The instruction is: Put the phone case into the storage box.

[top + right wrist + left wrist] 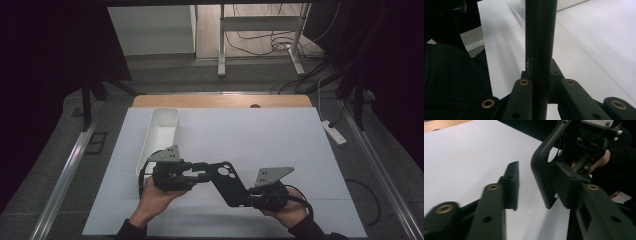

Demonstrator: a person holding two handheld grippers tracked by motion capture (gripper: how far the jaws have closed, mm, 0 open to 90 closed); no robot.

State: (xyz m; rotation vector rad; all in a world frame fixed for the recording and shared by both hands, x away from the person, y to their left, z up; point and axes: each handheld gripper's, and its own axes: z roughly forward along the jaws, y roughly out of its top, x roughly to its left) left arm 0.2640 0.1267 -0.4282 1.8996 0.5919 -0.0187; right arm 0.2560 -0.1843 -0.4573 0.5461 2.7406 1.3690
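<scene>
A black phone case (227, 182) with camera cut-outs hangs above the white mat, spanning the gap between both grippers. My right gripper (250, 199) is shut on its lower end; in the right gripper view the case (540, 37) stands edge-on, clamped between the jaws of that gripper (540, 72). My left gripper (202, 172) is at the case's upper end. In the left gripper view the case (541, 170) sits between the jaws of that gripper (537, 182): one fingertip (566, 180) lies against it, while the other fingertip (511, 185) stands apart with a gap.
A long white tray (150, 131) lies on the white mat (260, 130) just behind my left hand. The wooden table edge (220, 101) runs along the back. A power strip (334, 132) lies off the mat at the right.
</scene>
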